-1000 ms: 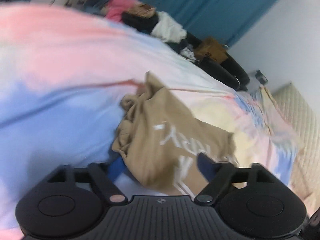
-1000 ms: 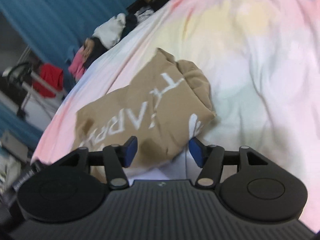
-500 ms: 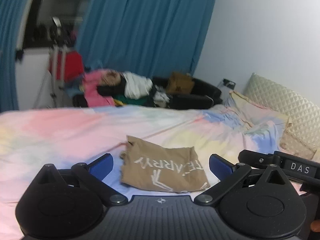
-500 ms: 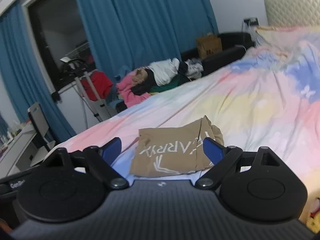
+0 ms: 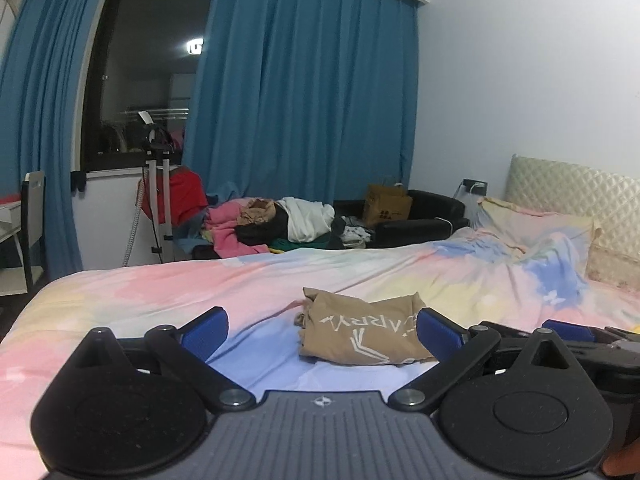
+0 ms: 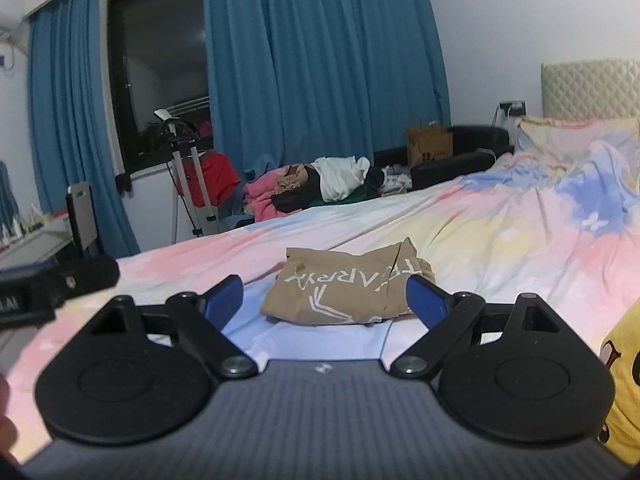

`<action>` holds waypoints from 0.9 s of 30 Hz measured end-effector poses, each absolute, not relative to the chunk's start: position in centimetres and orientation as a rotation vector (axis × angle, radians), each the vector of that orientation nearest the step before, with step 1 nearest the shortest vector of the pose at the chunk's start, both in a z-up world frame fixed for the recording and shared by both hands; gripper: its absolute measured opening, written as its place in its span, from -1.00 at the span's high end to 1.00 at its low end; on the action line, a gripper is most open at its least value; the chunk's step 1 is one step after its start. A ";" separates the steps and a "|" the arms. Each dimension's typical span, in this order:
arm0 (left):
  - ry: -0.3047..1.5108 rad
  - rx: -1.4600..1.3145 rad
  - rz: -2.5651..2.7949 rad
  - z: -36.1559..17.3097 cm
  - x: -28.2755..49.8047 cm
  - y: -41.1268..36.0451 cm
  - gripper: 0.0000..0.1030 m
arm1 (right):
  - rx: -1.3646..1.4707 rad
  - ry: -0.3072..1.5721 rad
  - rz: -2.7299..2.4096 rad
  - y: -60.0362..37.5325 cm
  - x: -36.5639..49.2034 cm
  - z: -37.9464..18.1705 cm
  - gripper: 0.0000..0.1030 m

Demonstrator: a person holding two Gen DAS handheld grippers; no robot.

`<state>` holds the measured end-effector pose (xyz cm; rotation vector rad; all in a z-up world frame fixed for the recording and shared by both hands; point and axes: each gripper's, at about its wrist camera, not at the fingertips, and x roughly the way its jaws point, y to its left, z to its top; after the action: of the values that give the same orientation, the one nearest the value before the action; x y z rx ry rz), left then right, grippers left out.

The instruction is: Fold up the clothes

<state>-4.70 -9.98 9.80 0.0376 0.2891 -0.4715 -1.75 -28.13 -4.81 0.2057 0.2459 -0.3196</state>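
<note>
Left wrist view: folded tan shirt (image 5: pixel 362 330) lies on the pastel bedspread (image 5: pixel 168 292), both grippers clear of it.

Left gripper (image 5: pixel 322 326) has just been opening and stands spread wide, nothing between its blue pads (image 5: pixel 204 330). Right gripper (image 6: pixel 324 298) has likewise just been opening, spread wide and empty. Shirt rests flat, white lettering up, beyond both sets of fingertips, untouched. Unsorted clothes pile (image 5: pixel 288 220) lies past the bed's far edge, before the blue curtains (image 5: pixel 304 92).

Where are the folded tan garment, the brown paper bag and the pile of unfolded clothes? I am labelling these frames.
folded tan garment (image 5: pixel 360 334), left wrist view, on its printed top face.
brown paper bag (image 6: pixel 429 145), right wrist view, on its front panel.
pile of unfolded clothes (image 5: pixel 308 220), left wrist view, on the white piece.
</note>
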 end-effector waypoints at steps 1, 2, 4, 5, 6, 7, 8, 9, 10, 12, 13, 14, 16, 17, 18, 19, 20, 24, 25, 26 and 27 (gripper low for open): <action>0.291 0.035 -0.469 9.4 -4.8 -9.8 -0.96 | 0.191 0.238 -0.322 -27.9 -1.8 -5.3 -0.75; 0.290 0.036 -0.469 9.0 -4.9 -9.6 -0.96 | 0.186 0.240 -0.326 -27.7 -1.9 -5.9 -0.75; 0.288 0.058 -0.470 8.3 -5.1 -9.5 -0.96 | 0.183 0.244 -0.325 -27.6 -1.9 -6.6 -0.75; 0.287 0.070 -0.468 7.8 -5.2 -9.6 -0.96 | 0.178 0.235 -0.321 -27.6 -1.9 -6.8 -0.75; 0.287 0.081 -0.464 7.3 -5.2 -9.6 -0.96 | 0.173 0.233 -0.325 -27.6 -1.8 -6.8 -0.75; 0.296 0.084 -0.463 6.8 -5.1 -9.7 -0.96 | 0.172 0.241 -0.325 -27.6 -1.6 -6.9 -0.75; 0.309 0.083 -0.464 6.2 -4.9 -9.7 -0.96 | 0.173 0.251 -0.324 -27.6 -1.3 -7.1 -0.75; 0.320 0.086 -0.465 5.8 -4.8 -9.8 -0.96 | 0.162 0.260 -0.327 -27.5 -1.1 -7.3 -0.75; 0.327 0.094 -0.466 5.4 -4.7 -10.0 -0.96 | 0.147 0.270 -0.333 -27.3 -0.9 -7.4 -0.74; 0.335 0.099 -0.467 4.9 -4.5 -10.1 -0.96 | 0.127 0.284 -0.338 -27.0 -0.6 -7.7 -0.75; 0.342 0.095 -0.467 4.7 -4.3 -10.1 -0.96 | 0.123 0.287 -0.338 -26.9 -0.5 -7.8 -0.75; 0.348 0.090 -0.469 4.5 -4.2 -10.1 -0.96 | 0.120 0.290 -0.338 -26.8 -0.5 -7.9 -0.75; 0.357 0.083 -0.473 4.3 -3.9 -9.9 -0.96 | 0.122 0.291 -0.338 -26.7 -0.4 -8.0 -0.75; 0.358 0.081 -0.472 4.2 -3.8 -9.8 -0.96 | 0.123 0.291 -0.338 -26.7 -0.4 -8.0 -0.75; 0.360 0.079 -0.471 4.2 -3.7 -9.7 -0.97 | 0.114 0.292 -0.338 -26.5 -0.3 -8.1 -0.74; 0.363 0.077 -0.471 4.2 -3.6 -9.7 -0.98 | 0.103 0.295 -0.338 -26.3 -0.3 -8.2 -0.74; 0.366 0.075 -0.471 4.1 -3.5 -9.6 -0.98 | 0.091 0.297 -0.338 -26.1 -0.2 -8.2 -0.74; 0.374 0.068 -0.468 3.9 -3.1 -9.3 -0.98 | 0.094 0.300 -0.327 -26.1 -0.1 -8.3 -0.75; 0.374 0.073 -0.464 3.8 -3.1 -9.3 -0.98 | 0.101 0.300 -0.327 -26.2 -0.1 -8.3 -0.75; 0.375 0.074 -0.462 3.7 -3.0 -9.4 -0.98 | 0.106 0.302 -0.331 -26.3 -0.1 -8.3 -0.75; 0.375 0.074 -0.461 3.7 -3.0 -9.4 -0.98 | 0.110 0.303 -0.335 -26.4 -0.1 -8.3 -0.75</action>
<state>-2.97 -9.37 3.70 0.0742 0.3750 -0.4612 -0.13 -26.36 -8.32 0.1095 0.3031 -0.3350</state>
